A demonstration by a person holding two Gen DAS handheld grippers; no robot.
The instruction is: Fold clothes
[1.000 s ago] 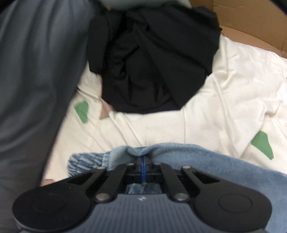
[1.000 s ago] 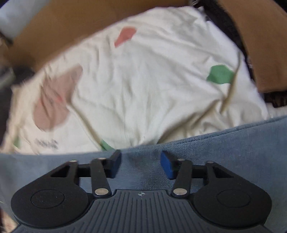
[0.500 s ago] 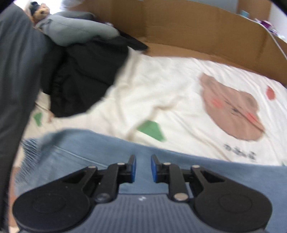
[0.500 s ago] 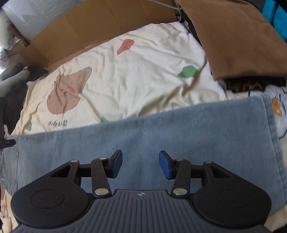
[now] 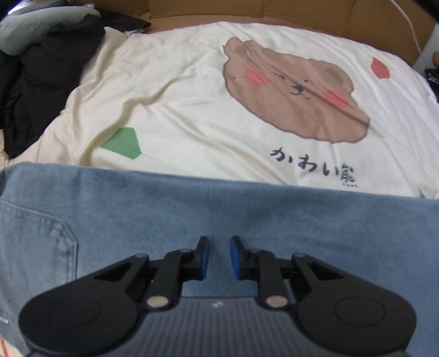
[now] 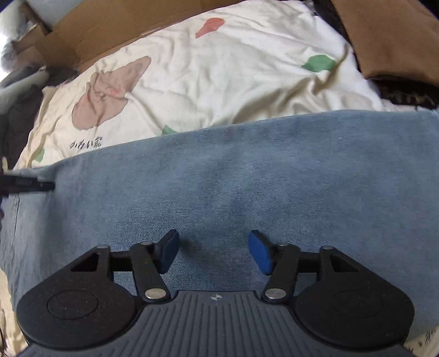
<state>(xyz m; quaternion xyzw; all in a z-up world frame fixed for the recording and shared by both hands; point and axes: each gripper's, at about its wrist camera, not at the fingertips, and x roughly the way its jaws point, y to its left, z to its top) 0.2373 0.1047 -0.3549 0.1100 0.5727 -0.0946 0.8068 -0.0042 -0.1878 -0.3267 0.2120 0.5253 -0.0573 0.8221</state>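
Observation:
Light blue jeans (image 5: 219,208) lie flat across the near side of the bed, a back pocket (image 5: 35,233) showing at the left. They also fill the right wrist view (image 6: 247,175). My left gripper (image 5: 218,255) hovers over the jeans, jaws slightly apart and empty. My right gripper (image 6: 213,251) is open wide and empty above the denim. The left gripper's tip (image 6: 27,184) shows at the left edge of the right wrist view, by the jeans' far edge.
A cream sheet with a brown bear print (image 5: 293,93) covers the bed. A black garment pile (image 5: 46,82) and a grey-green cushion (image 5: 41,24) lie at the left. Brown folded fabric (image 6: 389,38) lies at the right. Cardboard walls (image 5: 301,13) stand behind the bed.
The left gripper let go of the jeans' edge, opened and swung right toward the bear print. The jeans now lie spread flat. The right gripper stayed open above the denim.

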